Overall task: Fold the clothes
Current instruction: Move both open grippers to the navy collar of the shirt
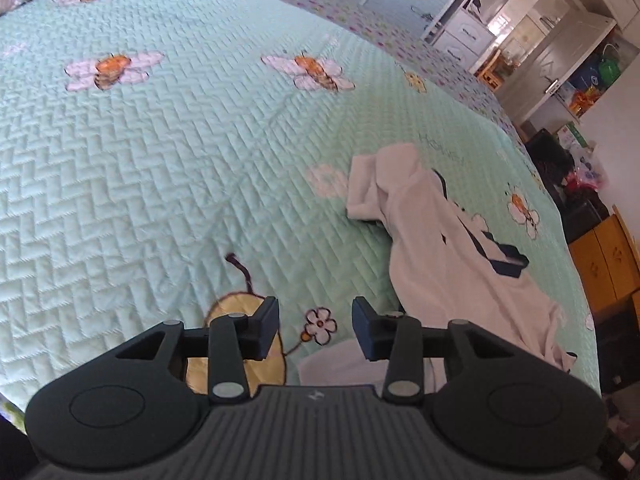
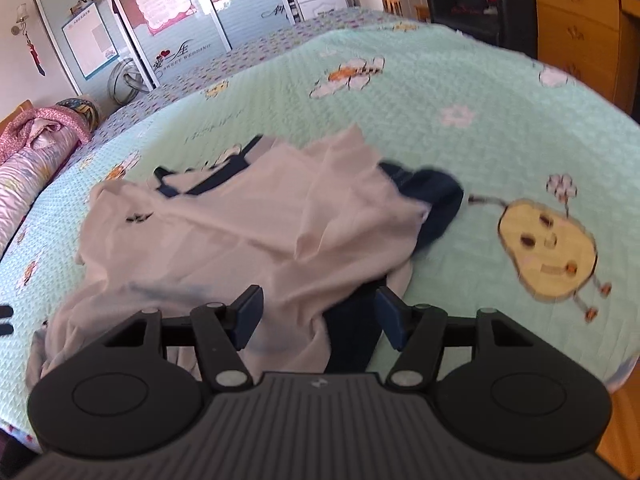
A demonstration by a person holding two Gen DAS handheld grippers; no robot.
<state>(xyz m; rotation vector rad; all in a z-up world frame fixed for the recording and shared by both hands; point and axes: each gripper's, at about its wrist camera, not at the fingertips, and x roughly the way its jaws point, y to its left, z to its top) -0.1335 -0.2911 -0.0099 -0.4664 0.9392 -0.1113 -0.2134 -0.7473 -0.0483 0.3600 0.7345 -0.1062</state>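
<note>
On the bed: a mint-green quilted bedspread (image 1: 168,168) with bees and flowers stitched in, and one crumpled garment lying on it.
Garment: a pale white cotton shirt with navy-blue trim (image 2: 248,220), rumpled, spread in loose folds, a dark navy part poking out at its far right edge.
Left hand-held gripper (image 1: 315,330): jaws apart, nothing between them, hovering over bare bedspread above a small stitched flower.
Shirt from the left: it lies to the right of that gripper, running from near its right finger up and away; one folded-over end sits furthest out.
Right hand-held gripper (image 2: 319,318): released, jaws wide, and right over the near hem of the shirt — pale cloth and a dark navy strip show in the gap; whether the pads touch the fabric, I can't tell.
Nearby on the bedspread: a yellow pear-shaped cartoon face (image 2: 548,252), just right of the shirt.
Around the bed: a rolled pink and lilac floral quilt (image 2: 36,156) at the left side, a wooden chest of drawers (image 2: 576,36) beyond the far right corner.
In the way: nothing lies on top of the shirt.
</note>
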